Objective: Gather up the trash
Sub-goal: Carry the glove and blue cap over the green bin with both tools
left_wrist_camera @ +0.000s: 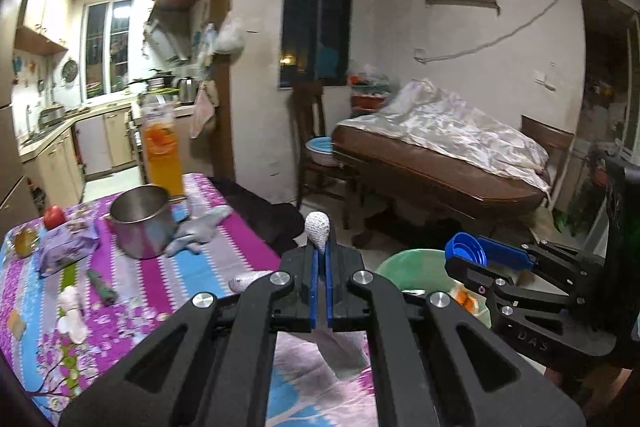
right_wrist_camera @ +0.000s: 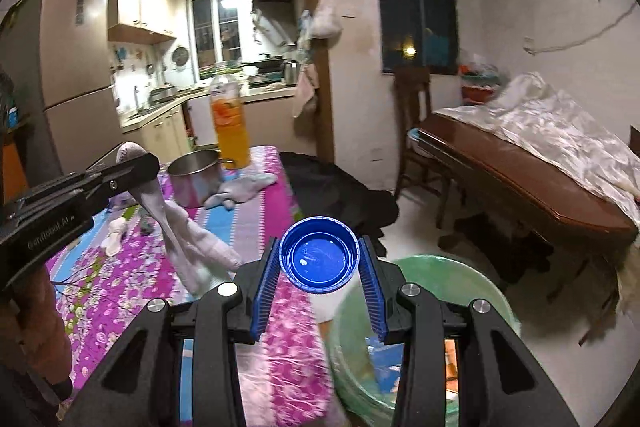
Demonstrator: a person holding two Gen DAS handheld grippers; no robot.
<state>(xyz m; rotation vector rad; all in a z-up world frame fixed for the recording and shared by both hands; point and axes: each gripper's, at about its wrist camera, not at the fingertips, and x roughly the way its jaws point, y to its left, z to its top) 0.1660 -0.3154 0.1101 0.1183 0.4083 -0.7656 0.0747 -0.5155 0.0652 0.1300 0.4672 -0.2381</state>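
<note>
My left gripper (left_wrist_camera: 320,251) is shut on a white sock (left_wrist_camera: 317,227), whose toe sticks up above the fingertips; in the right wrist view the sock (right_wrist_camera: 192,243) hangs down from that gripper (right_wrist_camera: 140,163) over the table. My right gripper (right_wrist_camera: 320,255) is shut on a blue bottle cap (right_wrist_camera: 318,255), open side toward the camera, held above the table edge beside a green basin (right_wrist_camera: 472,279). In the left wrist view the right gripper (left_wrist_camera: 460,255) holds the cap (left_wrist_camera: 466,251) above the basin (left_wrist_camera: 404,267).
The table has a purple floral cloth (left_wrist_camera: 140,307). On it stand a steel pot (left_wrist_camera: 142,223), an orange juice bottle (left_wrist_camera: 162,151), a grey cloth (left_wrist_camera: 200,231), a purple packet (left_wrist_camera: 68,243), a tomato (left_wrist_camera: 54,217) and small scraps (left_wrist_camera: 72,311). A wooden bench with white sheet (left_wrist_camera: 460,147) stands right.
</note>
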